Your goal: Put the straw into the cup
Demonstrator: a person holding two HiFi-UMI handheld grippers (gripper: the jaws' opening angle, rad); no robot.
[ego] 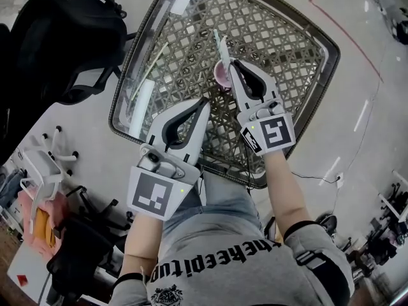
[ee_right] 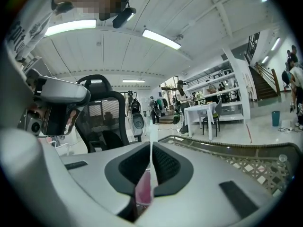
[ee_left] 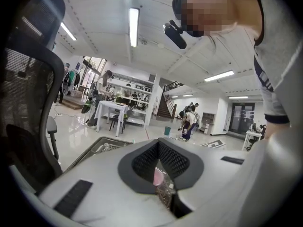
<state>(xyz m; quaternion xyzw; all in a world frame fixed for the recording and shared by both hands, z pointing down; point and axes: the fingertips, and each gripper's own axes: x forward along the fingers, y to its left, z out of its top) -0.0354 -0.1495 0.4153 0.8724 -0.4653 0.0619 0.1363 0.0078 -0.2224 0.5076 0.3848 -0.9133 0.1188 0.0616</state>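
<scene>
Clamping straw [ee_right: 151,137], right gripper [ee_right: 151,149] beside cup [ego: 222,76].

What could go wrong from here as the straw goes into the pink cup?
1. Nothing steadies the cup. The left gripper is shut and apart from it, so a sideways tug from the right gripper, which seems to pinch the straw, might tip the cup.
2. The straw leans and stands well above the rim. Once let go, it may lever out or topple the cup.
</scene>
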